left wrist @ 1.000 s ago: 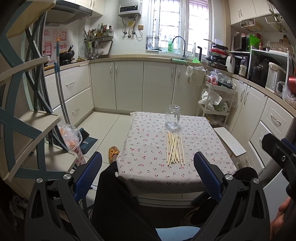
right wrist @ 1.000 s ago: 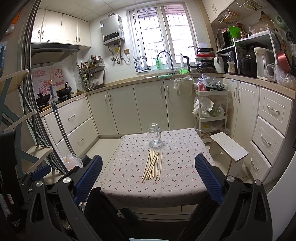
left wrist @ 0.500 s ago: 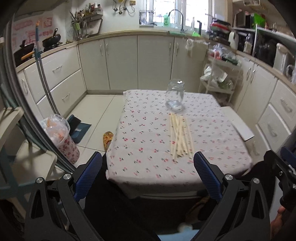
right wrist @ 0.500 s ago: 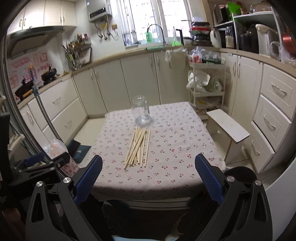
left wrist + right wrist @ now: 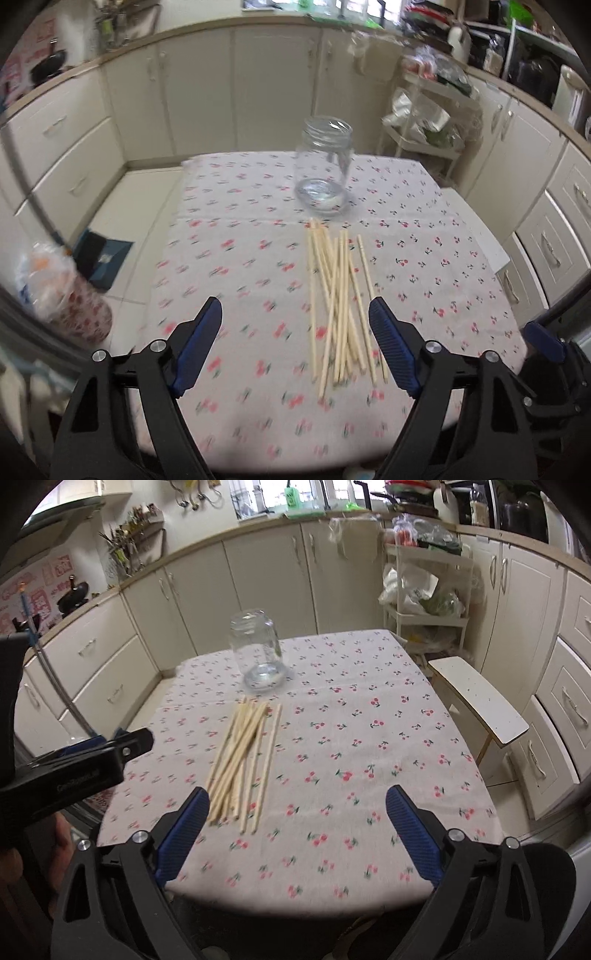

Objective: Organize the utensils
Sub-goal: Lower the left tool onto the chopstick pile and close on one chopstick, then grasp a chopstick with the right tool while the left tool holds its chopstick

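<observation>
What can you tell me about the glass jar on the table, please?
The glass jar is clear, lidless and looks empty, with a threaded neck and thick base. It stands upright on the cherry-print tablecloth, just beyond the far tips of the loose chopsticks; whether they touch it is unclear. No gripper touches it.

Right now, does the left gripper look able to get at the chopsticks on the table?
Probably yes. The left gripper is open and empty above the near table edge, and the chopsticks lie loose just ahead, with nothing between. The jar stands beyond them.
</observation>
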{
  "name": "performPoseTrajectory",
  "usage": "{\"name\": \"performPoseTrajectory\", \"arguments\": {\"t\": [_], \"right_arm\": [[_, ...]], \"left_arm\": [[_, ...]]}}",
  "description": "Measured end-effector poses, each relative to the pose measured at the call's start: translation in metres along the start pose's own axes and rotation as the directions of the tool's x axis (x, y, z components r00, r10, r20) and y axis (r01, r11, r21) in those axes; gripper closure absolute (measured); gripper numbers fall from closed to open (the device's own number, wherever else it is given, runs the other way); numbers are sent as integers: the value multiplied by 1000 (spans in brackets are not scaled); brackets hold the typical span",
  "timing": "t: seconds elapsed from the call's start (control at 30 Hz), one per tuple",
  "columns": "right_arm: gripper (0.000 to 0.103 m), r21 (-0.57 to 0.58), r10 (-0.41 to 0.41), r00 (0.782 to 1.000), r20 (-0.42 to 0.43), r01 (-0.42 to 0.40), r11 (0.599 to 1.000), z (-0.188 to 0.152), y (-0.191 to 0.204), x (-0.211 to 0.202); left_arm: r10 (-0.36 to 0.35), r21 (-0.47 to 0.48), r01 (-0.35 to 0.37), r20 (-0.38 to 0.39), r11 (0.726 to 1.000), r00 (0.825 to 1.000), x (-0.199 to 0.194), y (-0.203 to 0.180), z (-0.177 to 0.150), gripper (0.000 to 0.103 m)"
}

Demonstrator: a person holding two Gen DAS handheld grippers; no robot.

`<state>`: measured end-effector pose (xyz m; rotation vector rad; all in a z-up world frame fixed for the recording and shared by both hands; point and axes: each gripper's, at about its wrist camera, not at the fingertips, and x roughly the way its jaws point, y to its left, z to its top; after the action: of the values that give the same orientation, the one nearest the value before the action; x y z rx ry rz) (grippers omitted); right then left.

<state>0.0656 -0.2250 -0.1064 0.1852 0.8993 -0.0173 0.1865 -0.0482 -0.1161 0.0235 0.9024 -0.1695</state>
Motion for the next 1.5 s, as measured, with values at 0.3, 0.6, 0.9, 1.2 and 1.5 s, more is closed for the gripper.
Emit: {"name": "performPoseTrajectory", "arguments": {"t": [0.3,0.6,0.9,1.2,1.5], "right_arm": [[10,42,-35,999,-30,36,998,22,-20,48],[10,38,-22,998,-63,25,999,28,-21,80],[10,-10,-4,997,-83,3,1000,40,-4,108],[12,-57,31,992,-119,-38,998,48,16,140],[46,-49,86,979,-184,-97,994,46,23,162]], "left_arm": [[-48,68,54,-83,996,995,83,-23,25,50],[-84,91,100,-163,991,983,132,-34,25,83],[-158,-17,158,-182,987,970,139,-2,30,98],[-232,-102,215,-203,971,951,143,20,31,98],[-242,-127,219,-215,968,946,149,32,34,98]]}}
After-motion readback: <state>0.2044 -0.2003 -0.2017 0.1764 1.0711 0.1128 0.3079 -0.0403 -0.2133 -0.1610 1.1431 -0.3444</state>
